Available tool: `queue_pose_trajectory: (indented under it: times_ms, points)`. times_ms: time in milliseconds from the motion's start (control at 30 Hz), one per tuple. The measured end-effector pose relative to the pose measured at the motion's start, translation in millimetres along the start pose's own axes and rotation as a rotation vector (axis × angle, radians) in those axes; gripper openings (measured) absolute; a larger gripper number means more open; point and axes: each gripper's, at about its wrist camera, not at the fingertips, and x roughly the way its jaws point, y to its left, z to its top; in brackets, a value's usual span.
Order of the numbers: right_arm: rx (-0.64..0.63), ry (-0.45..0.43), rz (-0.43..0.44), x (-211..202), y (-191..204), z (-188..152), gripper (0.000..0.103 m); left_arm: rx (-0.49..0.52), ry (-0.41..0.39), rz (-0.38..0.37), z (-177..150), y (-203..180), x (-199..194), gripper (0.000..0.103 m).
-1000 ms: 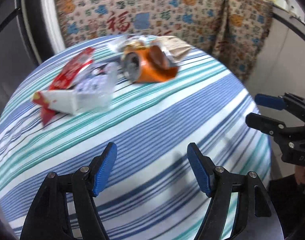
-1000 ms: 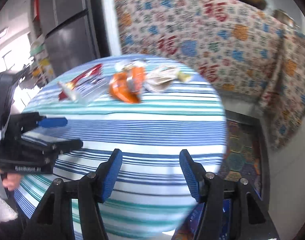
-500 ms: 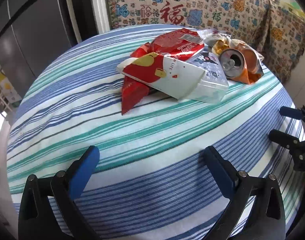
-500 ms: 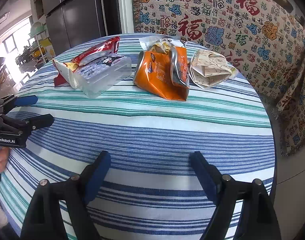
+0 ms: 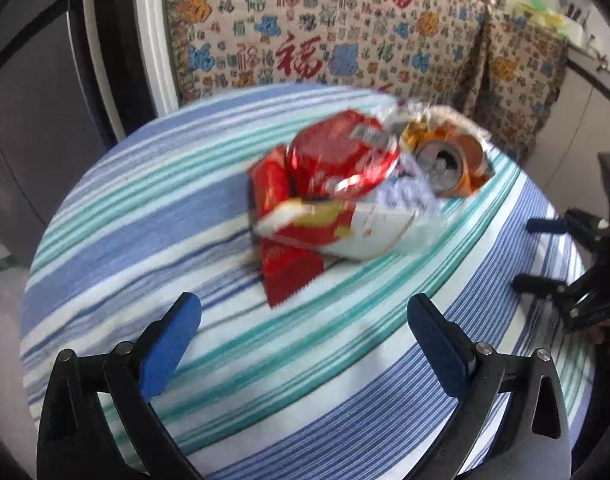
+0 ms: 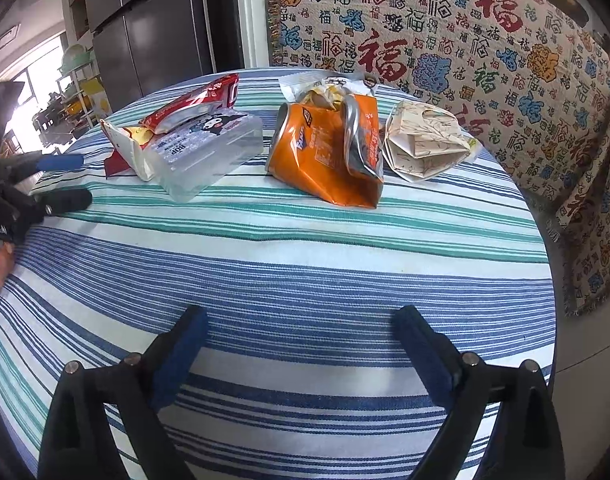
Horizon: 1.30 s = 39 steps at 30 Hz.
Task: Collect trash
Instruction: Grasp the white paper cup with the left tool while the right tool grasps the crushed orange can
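Trash lies at the far side of a round striped table (image 6: 305, 264): a red snack wrapper (image 5: 337, 156) on a red-and-white carton (image 5: 329, 232), a clear plastic box (image 6: 213, 152), a crushed orange can (image 6: 325, 156) and a folded paper bag (image 6: 421, 144). The can also shows in the left wrist view (image 5: 449, 164). My left gripper (image 5: 305, 324) is open and empty, just short of the red wrapper's corner. My right gripper (image 6: 301, 336) is open and empty over the near table, well short of the can. Each gripper shows in the other's view: the right (image 5: 545, 252), the left (image 6: 65, 180).
A patterned cloth (image 6: 445, 48) with red characters hangs behind the table. A dark fridge (image 6: 153, 28) stands at the back left. The table's edge drops off on the right toward a tiled floor.
My left gripper has swung left around the table and now faces the wrapper pile closely. My right gripper has moved in over the table, and both jaws have opened wider.
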Motion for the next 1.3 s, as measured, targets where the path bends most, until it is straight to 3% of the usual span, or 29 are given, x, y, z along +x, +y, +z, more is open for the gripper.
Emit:
queue_pose_trajectory:
  times_ms: [67,167,300,433,467,567,700,800,933,1100,1167,1300]
  points:
    - [0.000,0.000,0.001,0.1,0.1,0.0,0.098,0.013,-0.066,-0.047,17.1,1.2,-10.3,0.103]
    - [0.000,0.001,-0.001,0.3,0.4,0.5,0.099,0.071,-0.103,-0.070,31.6,-5.0,-6.2,0.103]
    - [0.000,-0.001,0.003,0.0,0.3,0.3,0.099,0.205,-0.032,-0.201,19.7,-32.7,6.7,0.102]
    - [-0.006,0.000,0.007,-1.8,-1.4,-1.9,0.099,0.354,0.090,-0.418,-9.9,-67.6,-9.8,0.102]
    - [-0.008,0.002,0.008,-2.9,-3.6,-3.4,0.099,0.367,0.099,-0.436,-17.7,-71.8,-15.1,0.102]
    - [-0.001,0.009,0.005,-6.4,-12.8,-7.7,0.099,0.343,0.081,-0.396,-24.6,-68.3,-19.9,0.102]
    - [0.005,0.003,0.000,-7.7,-18.8,-10.0,0.099,0.138,0.038,-0.283,-8.7,-34.3,-8.4,0.102]
    - [0.006,0.001,-0.003,-8.3,-18.2,-10.3,0.099,0.006,0.053,-0.230,0.1,-14.0,9.1,0.100]
    - [0.019,-0.006,-0.019,-9.4,-22.2,-9.8,0.098,-0.022,0.103,-0.231,-1.6,-22.3,29.1,0.069]
    - [0.131,-0.143,0.001,-27.7,-52.4,10.6,0.098,0.059,0.120,-0.154,-15.9,-45.1,34.3,0.054]
    - [0.155,-0.167,0.043,-25.6,-59.8,27.8,0.097,0.052,0.117,-0.148,-15.8,-46.8,32.1,0.031]
    - [0.122,-0.159,0.047,-8.9,-52.1,59.4,0.078,-0.026,0.100,-0.158,-13.0,-40.7,27.1,0.026]
